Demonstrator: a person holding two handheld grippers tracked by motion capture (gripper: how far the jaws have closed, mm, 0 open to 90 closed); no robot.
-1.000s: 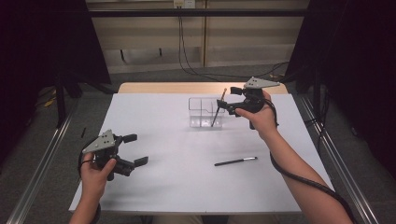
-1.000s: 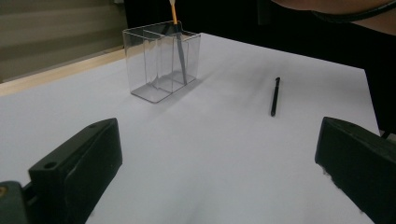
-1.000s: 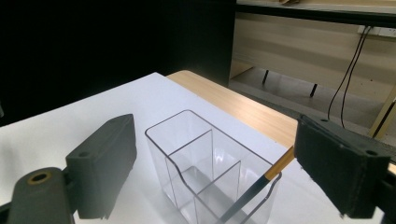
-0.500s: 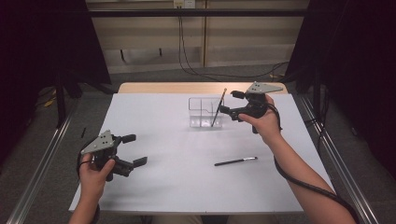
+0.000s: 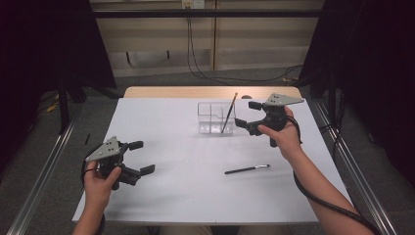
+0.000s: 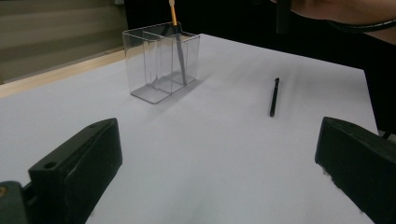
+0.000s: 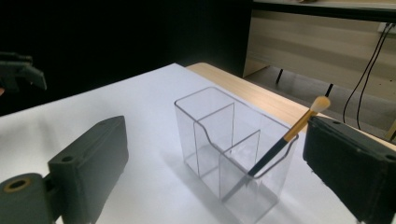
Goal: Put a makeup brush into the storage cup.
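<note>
White laminate covers the rectangular table [image 5: 195, 196], the broadest surface on view, with a strip of bare pale wood [image 5: 161, 92] along its far edge. Toward that far edge stands a clear plastic organiser box [image 5: 210, 122], divided into compartments. A slim makeup brush with a dark handle and a gold ferrule [image 5: 228, 113] leans tilted in the compartment nearest the right gripper [image 5: 248, 116], bristles up, poking above the rim. That gripper hangs just beside the box; its black jaws have just been opening and stand wide, with nothing pressed between them, the brush head close to one pad in the right gripper view. The left gripper [image 5: 142, 157] hovers above the near left of the table, jaws spread and empty. A thin black pen-like stick [image 5: 247, 169] lies flat on the white surface, well apart from the box.
</note>
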